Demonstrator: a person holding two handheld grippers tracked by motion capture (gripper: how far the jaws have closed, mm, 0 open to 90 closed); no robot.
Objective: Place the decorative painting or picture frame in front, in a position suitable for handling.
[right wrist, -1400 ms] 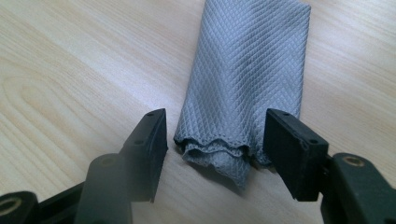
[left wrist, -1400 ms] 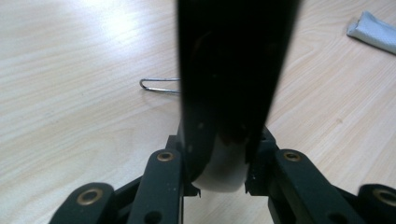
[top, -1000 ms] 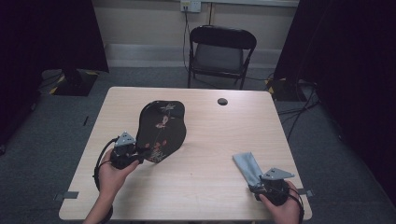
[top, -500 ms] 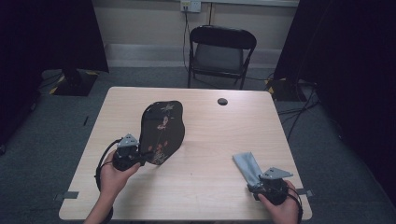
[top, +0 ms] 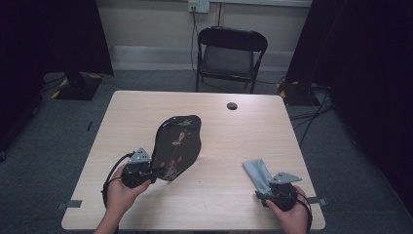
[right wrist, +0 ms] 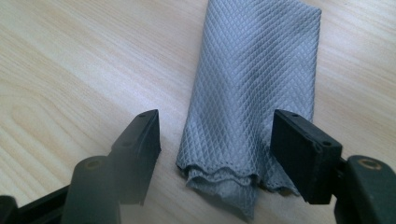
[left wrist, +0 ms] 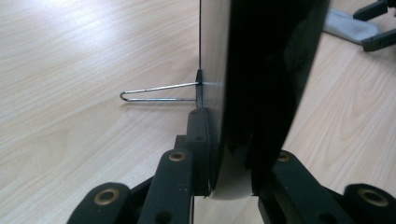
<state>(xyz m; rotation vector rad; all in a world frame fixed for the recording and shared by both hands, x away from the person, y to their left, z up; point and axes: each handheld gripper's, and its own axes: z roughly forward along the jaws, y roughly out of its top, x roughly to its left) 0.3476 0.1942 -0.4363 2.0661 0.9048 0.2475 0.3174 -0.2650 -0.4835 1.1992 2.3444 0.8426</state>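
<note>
Left hand-held gripper (top: 155, 171) clamped on upright black floral mirror (top: 178, 146) | right hand-held gripper (right wrist: 215, 154) jaws just opening, straddling folded grey cloth (right wrist: 254, 88) | step: reach cloth | next: close, wipe.

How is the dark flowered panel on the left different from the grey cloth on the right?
The dark flowered panel stands upright, clamped at its lower edge by the left gripper; the grey cloth lies flat and folded between the right gripper's open jaws, which have just been opening. The panel looks rigid and glossy, the cloth soft and woven. Both rest on the table.

Pale wooden table (top: 146, 112) with rounded corners

A folded grey waffle-weave cloth (top: 257, 173) lay near its front right; a small black disc (top: 232, 106) sat toward the back.
</note>
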